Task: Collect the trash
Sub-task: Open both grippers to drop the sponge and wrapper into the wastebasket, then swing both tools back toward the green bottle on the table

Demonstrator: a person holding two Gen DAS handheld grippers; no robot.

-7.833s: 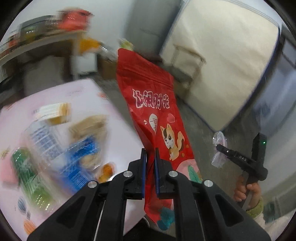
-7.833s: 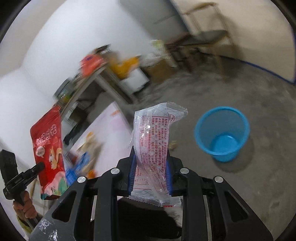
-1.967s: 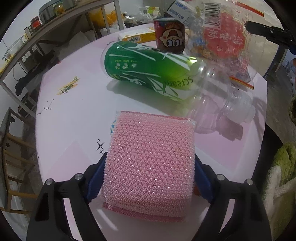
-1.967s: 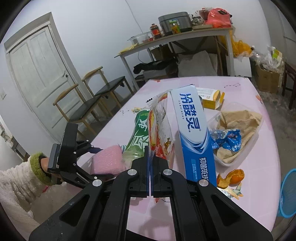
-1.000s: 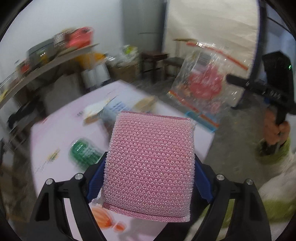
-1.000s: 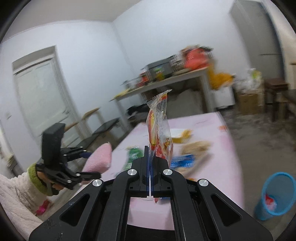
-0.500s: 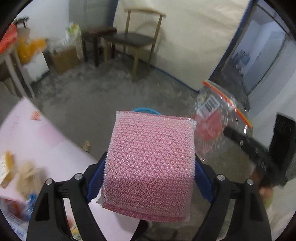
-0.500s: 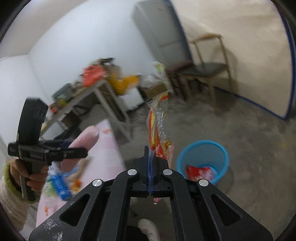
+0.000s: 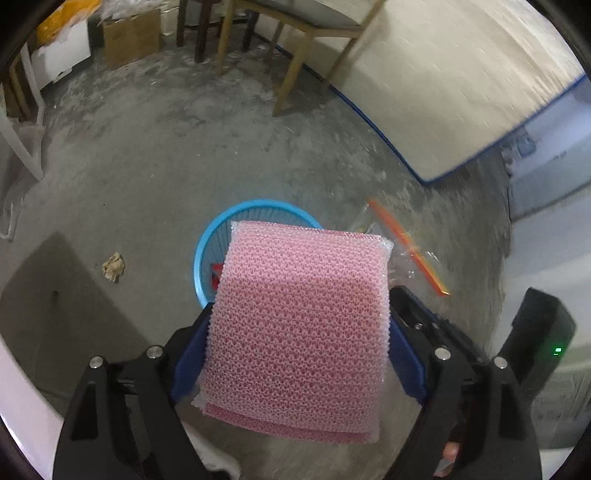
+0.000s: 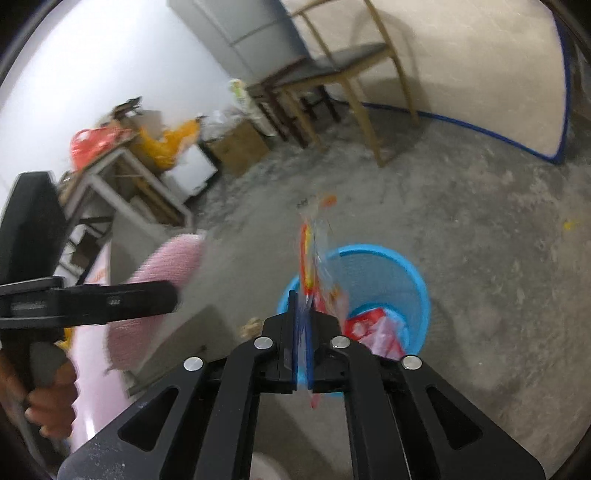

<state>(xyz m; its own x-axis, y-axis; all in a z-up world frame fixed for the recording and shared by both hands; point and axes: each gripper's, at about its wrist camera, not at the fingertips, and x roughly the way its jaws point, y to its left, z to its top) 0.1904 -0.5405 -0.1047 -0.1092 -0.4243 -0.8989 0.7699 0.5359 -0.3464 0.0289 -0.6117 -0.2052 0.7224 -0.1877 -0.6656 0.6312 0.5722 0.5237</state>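
Observation:
My left gripper [image 9: 299,301] is shut on a pink mesh sponge [image 9: 299,332], held over the near side of a blue trash bin [image 9: 207,254] on the floor. In the right wrist view my right gripper [image 10: 303,306] hangs above the same bin [image 10: 410,280]. Its jaws are opening, a narrow gap shows between the blue pads, and a clear wrapper with red and orange print [image 10: 314,258] stands loosely between them. That wrapper [image 9: 406,240] also shows right of the sponge. The sponge [image 10: 166,266] and the left gripper's finger [image 10: 110,299] appear at the left, held by a hand.
A red packet [image 10: 369,325] lies inside the bin. A crumpled scrap [image 9: 112,266] sits on the concrete floor left of it. A wooden chair [image 9: 295,44] and a cardboard box [image 9: 131,35] stand behind. The pink table's edge [image 10: 92,350] is at the lower left.
Both grippers swung away from the table and down toward the blue bin, which is now close below. The right jaws have parted slightly around the wrapper.

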